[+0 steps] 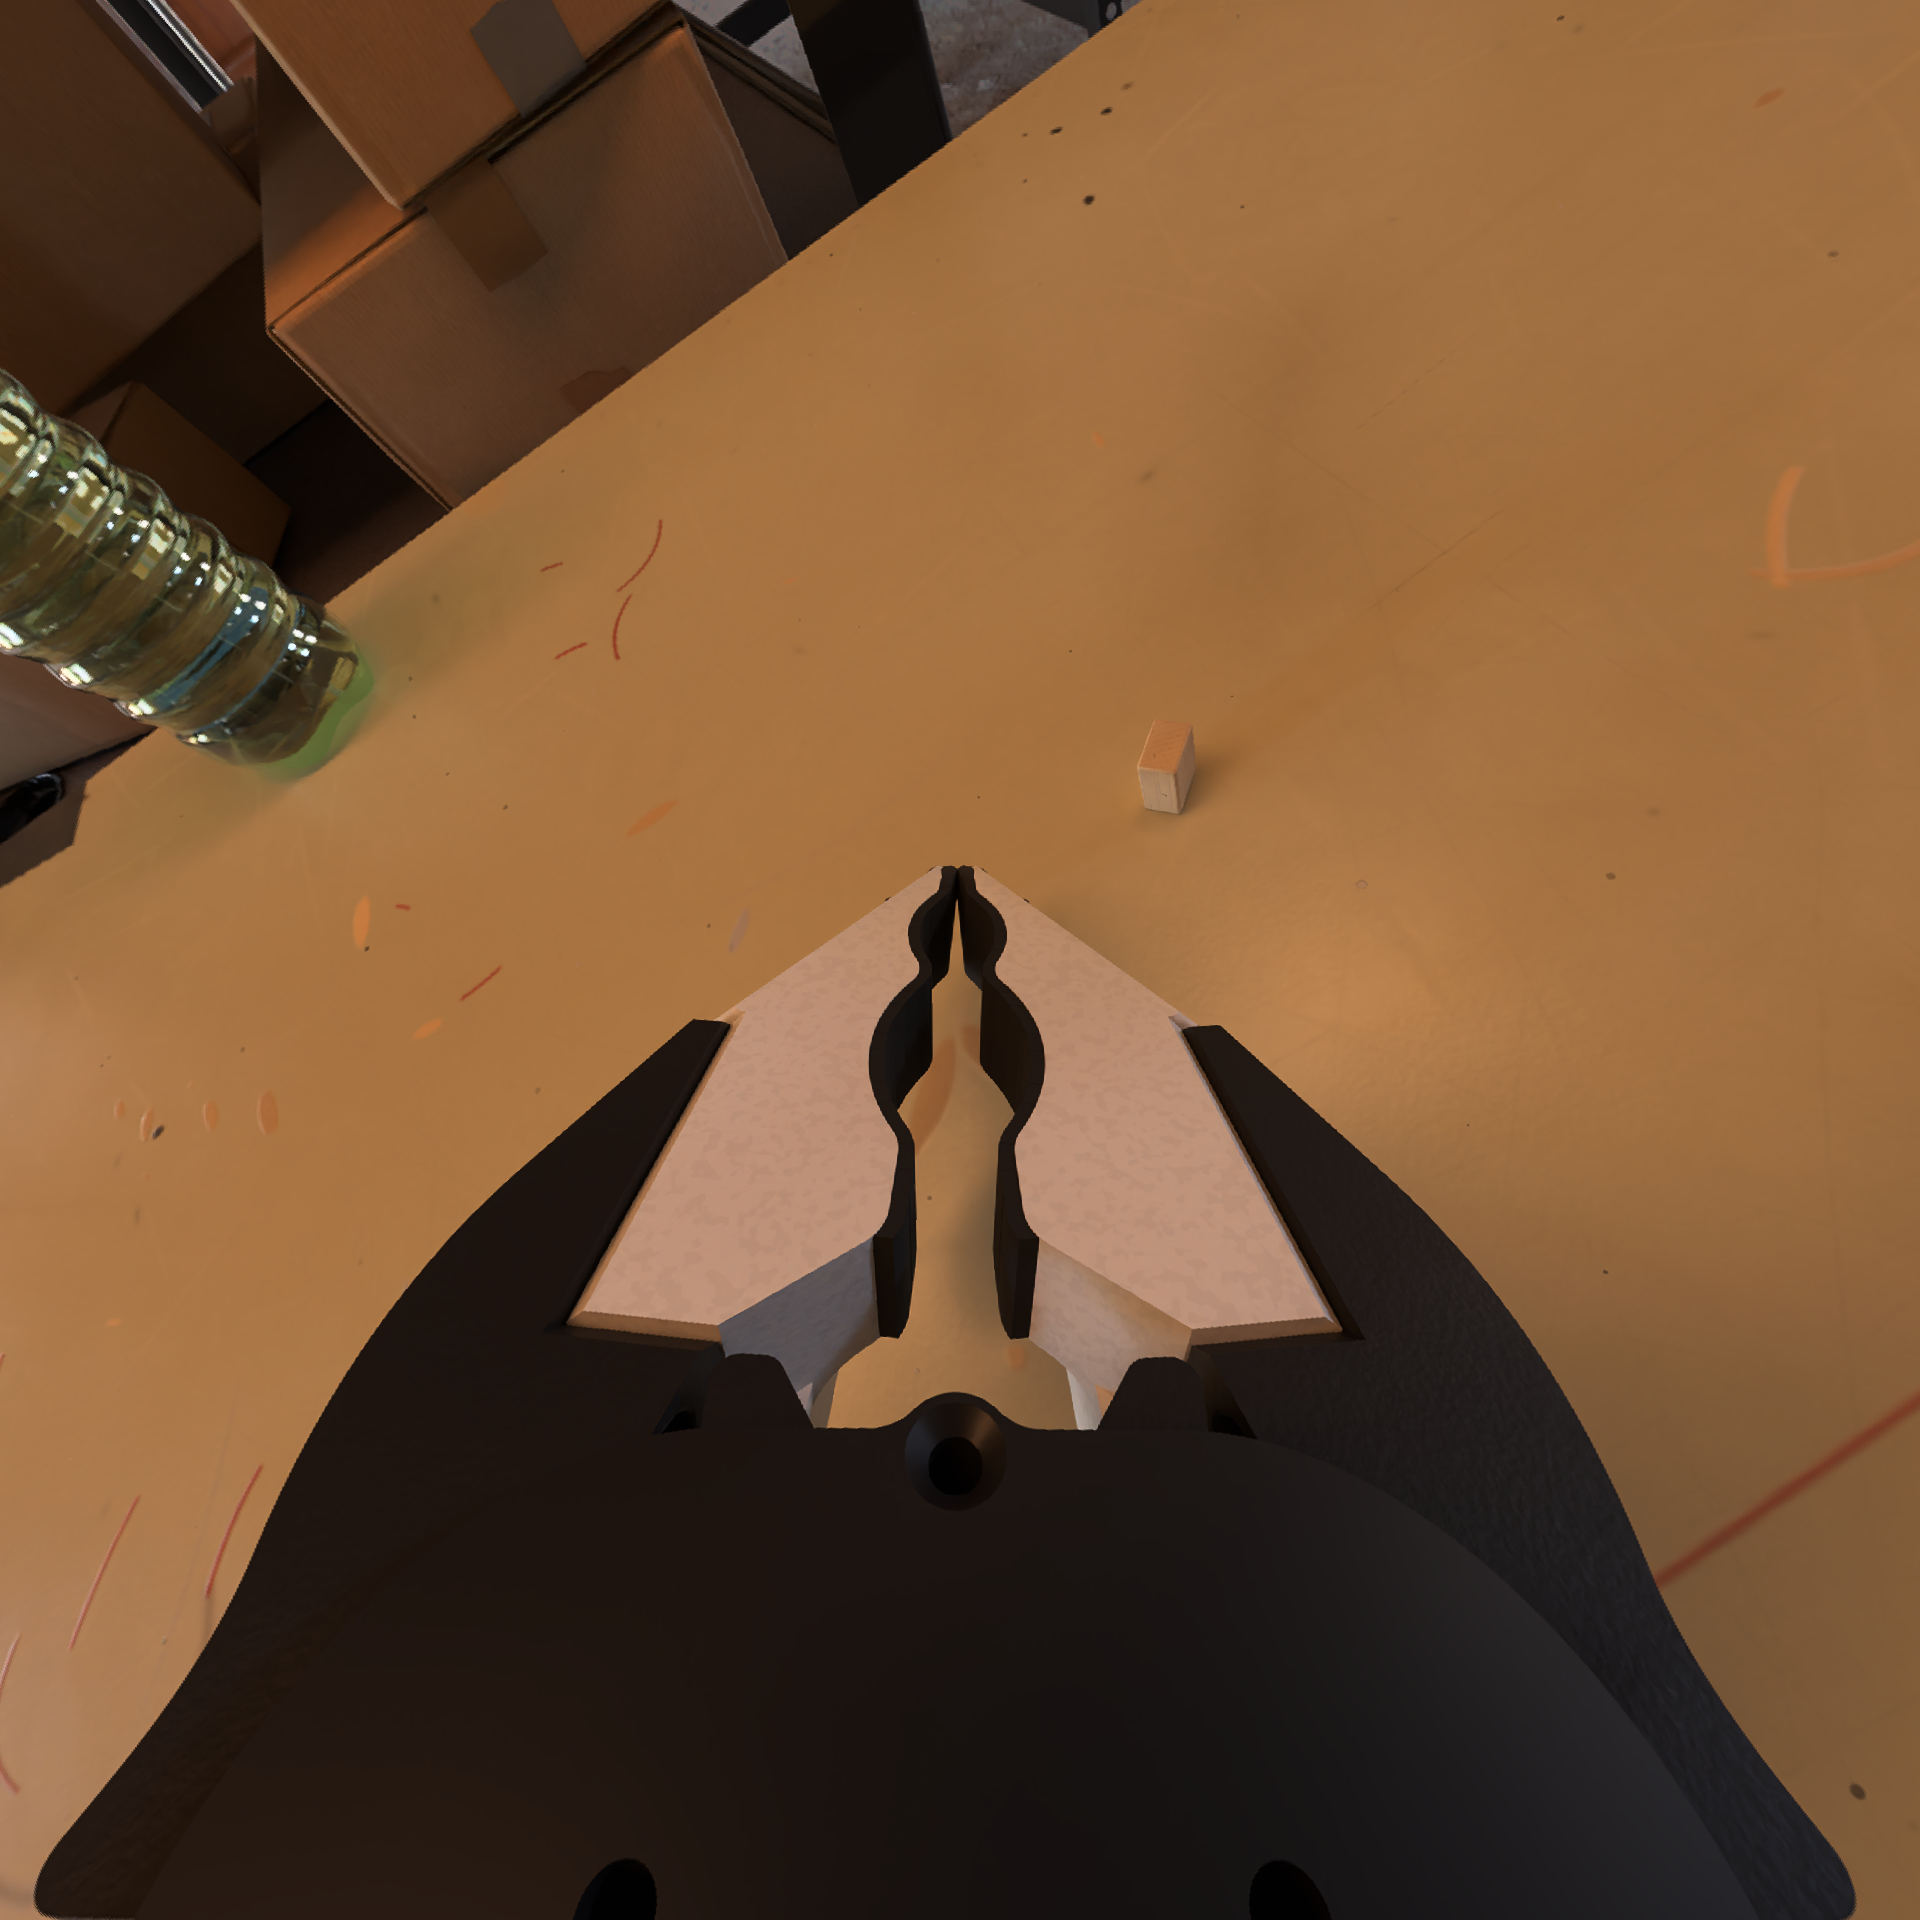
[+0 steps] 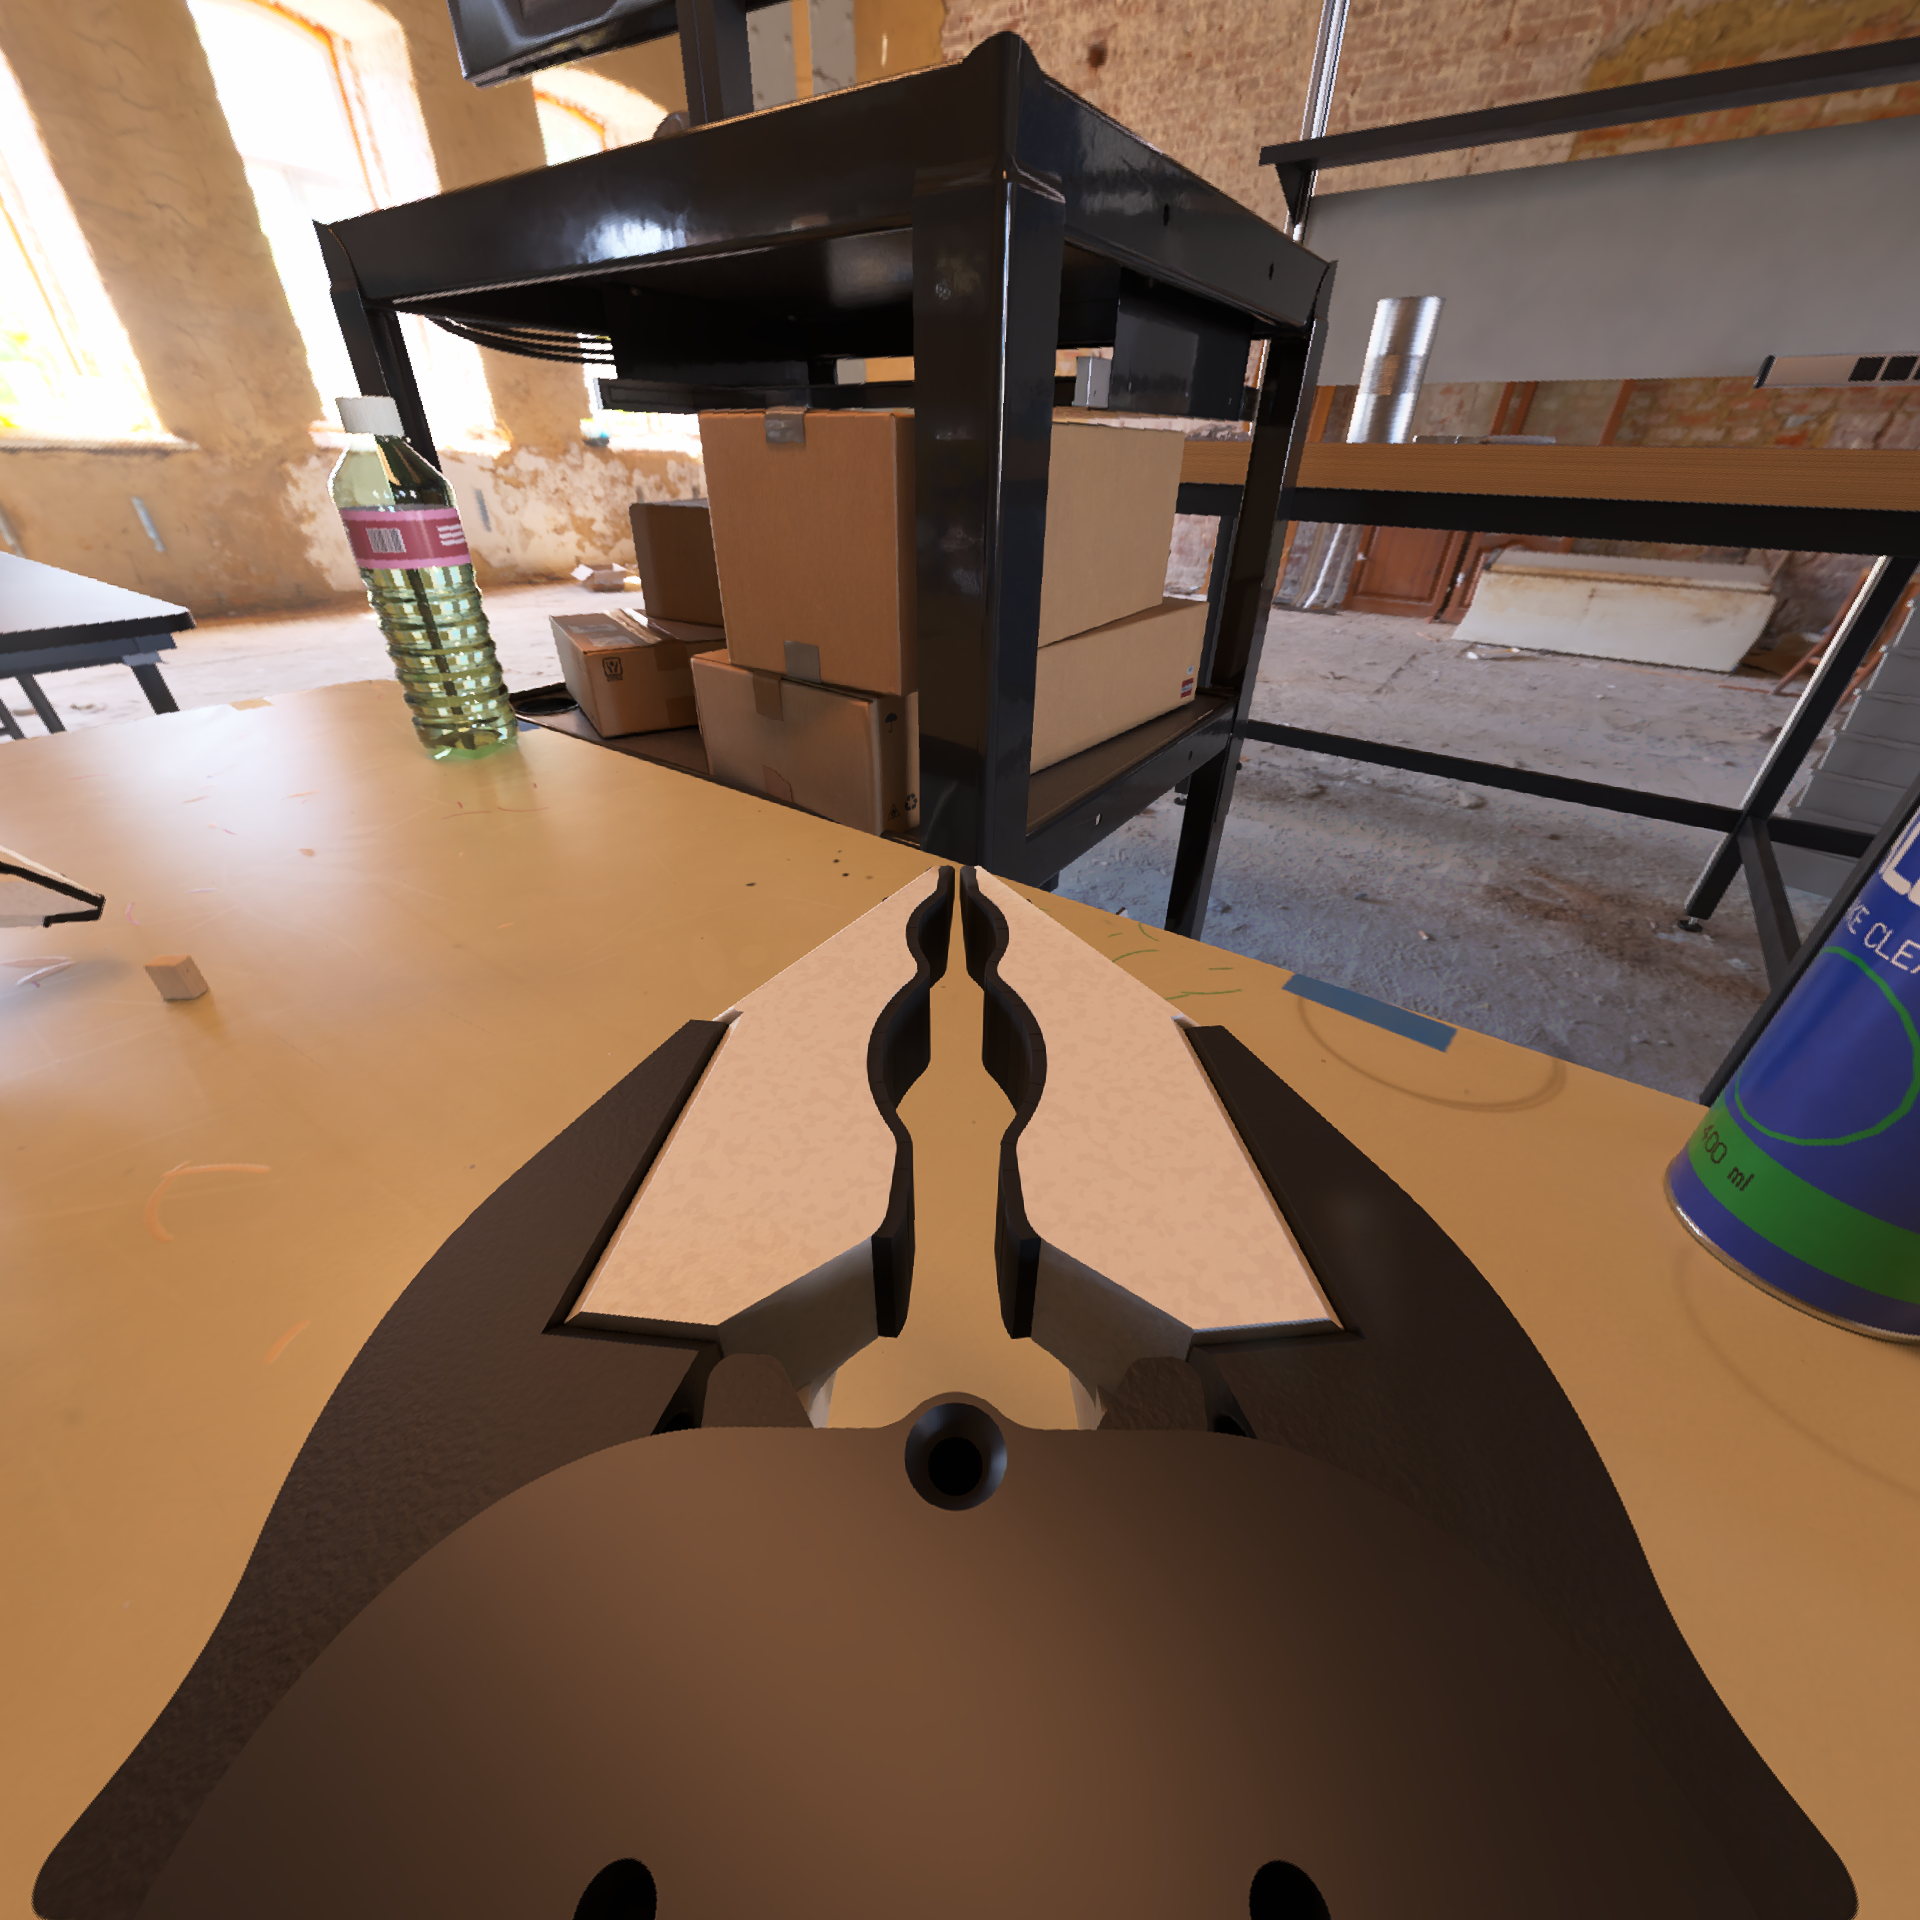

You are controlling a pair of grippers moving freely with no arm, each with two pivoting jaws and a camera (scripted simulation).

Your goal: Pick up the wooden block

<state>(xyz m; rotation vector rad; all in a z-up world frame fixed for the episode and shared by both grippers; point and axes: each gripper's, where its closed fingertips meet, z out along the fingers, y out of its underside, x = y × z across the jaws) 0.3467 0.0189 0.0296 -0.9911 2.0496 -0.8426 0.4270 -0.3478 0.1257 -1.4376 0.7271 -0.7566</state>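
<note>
A small pale wooden block [image 1: 1166, 767] stands on the tan table, a little ahead and to the right of my left gripper [image 1: 956, 875], which is shut and empty above the tabletop. In the right wrist view the same block [image 2: 177, 977] lies far to the left on the table. My right gripper [image 2: 956, 875] is shut and empty, pointing at the table's far edge. The tip of the left gripper [image 2: 47, 896] shows at the left edge of the right wrist view, just behind the block.
A clear plastic bottle [image 2: 424, 603] of yellowish liquid stands near the table's far edge [image 1: 177, 613]. A blue can [image 2: 1823, 1122] stands at the right. Beyond the edge are a black metal rack [image 2: 977, 436] and cardboard boxes [image 1: 499, 260].
</note>
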